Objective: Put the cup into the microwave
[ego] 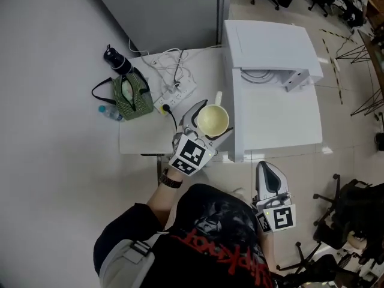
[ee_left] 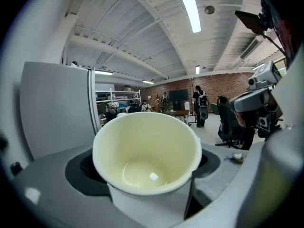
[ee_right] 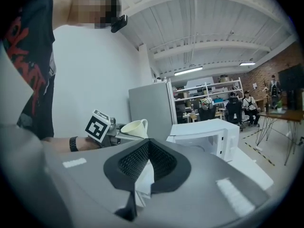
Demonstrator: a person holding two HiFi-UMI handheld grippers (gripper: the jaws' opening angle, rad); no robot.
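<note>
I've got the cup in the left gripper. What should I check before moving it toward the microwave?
1. Grip on cup: ok. It sits upright between the left gripper fingers.
2. Cup contents: ok. The inside looks empty, so nothing can spill.
3. Microwave door: ok. It looks open, and the cavity shows in the right gripper view.
4. Cavity free of other items: cannot tell. Only part of it shows.
5. Right gripper: ok. It is shut, empty and held low near the person's body.
6. Cables: ok. They lie on the table, on the side of the cup away from the microwave.
</note>
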